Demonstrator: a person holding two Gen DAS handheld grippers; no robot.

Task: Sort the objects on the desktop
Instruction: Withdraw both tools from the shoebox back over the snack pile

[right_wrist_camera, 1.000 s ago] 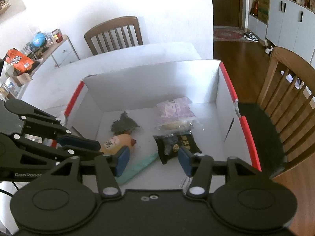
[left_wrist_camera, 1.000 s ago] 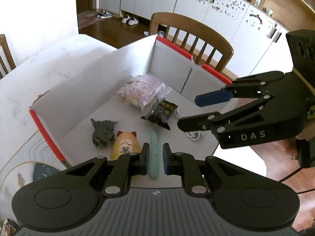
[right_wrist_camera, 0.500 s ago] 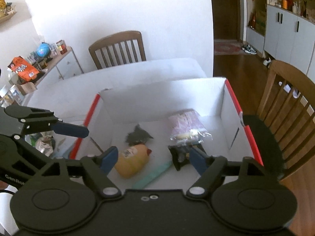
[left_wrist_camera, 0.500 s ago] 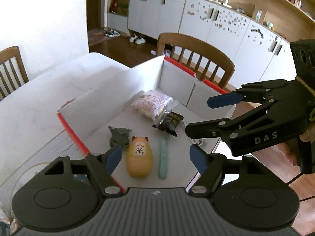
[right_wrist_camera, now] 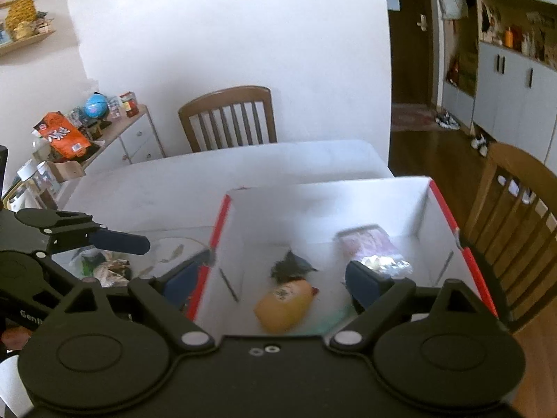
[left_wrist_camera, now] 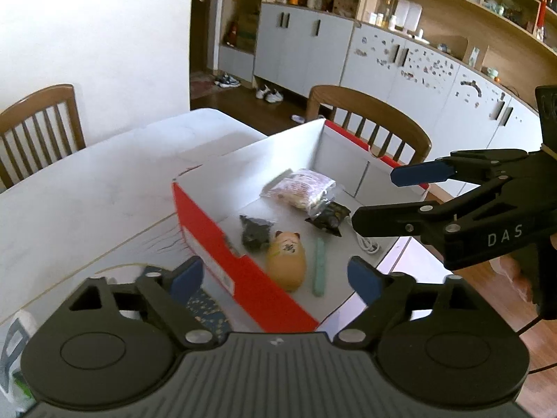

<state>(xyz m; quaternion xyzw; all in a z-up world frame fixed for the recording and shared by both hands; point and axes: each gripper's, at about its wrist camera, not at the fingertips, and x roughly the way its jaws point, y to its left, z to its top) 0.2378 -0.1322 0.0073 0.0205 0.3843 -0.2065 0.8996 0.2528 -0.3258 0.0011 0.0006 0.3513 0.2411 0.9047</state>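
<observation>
A white box with red rims (left_wrist_camera: 216, 237) sits on the white table. Inside lie a mint-green stick (left_wrist_camera: 319, 267), an orange cat figurine (left_wrist_camera: 287, 262), a dark grey crumpled item (left_wrist_camera: 256, 231), a black snack packet (left_wrist_camera: 329, 216) and a pink snack bag (left_wrist_camera: 302, 186). My left gripper (left_wrist_camera: 275, 277) is open and empty, raised above the box's near corner. My right gripper (left_wrist_camera: 384, 196) is open and empty, above the box's right side. In the right wrist view the box (right_wrist_camera: 449, 216), the figurine (right_wrist_camera: 283, 304) and my left gripper (right_wrist_camera: 115, 240) show.
A white cable (left_wrist_camera: 367, 244) lies at the box's right edge. A patterned blue item (left_wrist_camera: 209, 310) and wrappers (right_wrist_camera: 104, 268) lie on the table left of the box. Wooden chairs (left_wrist_camera: 369, 122) (right_wrist_camera: 229, 115) stand around the table.
My left gripper opened and let go of the mint-green stick, which now lies in the box. Both grippers have pulled up and back from the box; the right has opened wider.
</observation>
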